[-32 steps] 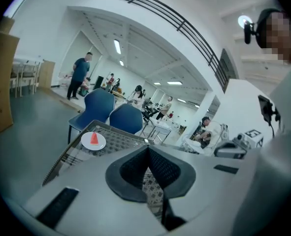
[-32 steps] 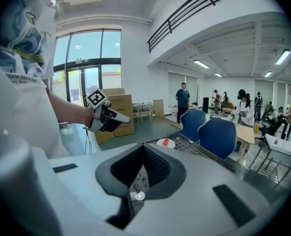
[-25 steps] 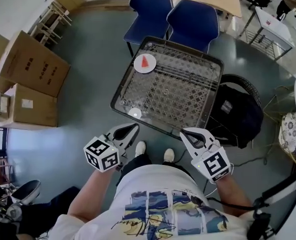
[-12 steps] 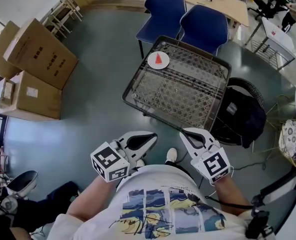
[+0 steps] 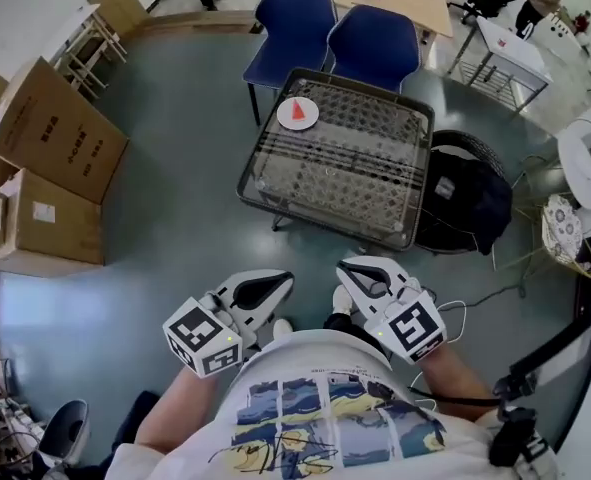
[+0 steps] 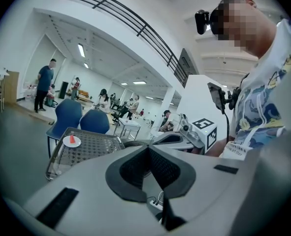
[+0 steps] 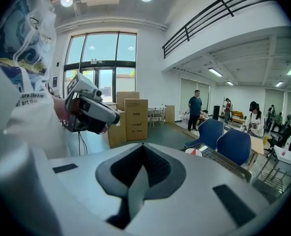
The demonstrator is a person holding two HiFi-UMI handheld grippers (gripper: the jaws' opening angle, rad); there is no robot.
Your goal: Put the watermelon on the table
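Observation:
A red watermelon slice lies on a white plate at the far left corner of the mesh-topped table. My left gripper and right gripper are held close to my body, well short of the table's near edge, both shut with nothing in them. In the left gripper view the shut jaws point toward the table, with the plate and slice small at the left. In the right gripper view, the plate sits just past that shut gripper.
Two blue chairs stand behind the table. A black bag lies on the floor at its right, and cables trail near it. Cardboard boxes are stacked at the left. People stand far off in the hall.
The table now sits farther from both grippers than a second ago. The two grippers have drawn closer together. Both stay shut and empty.

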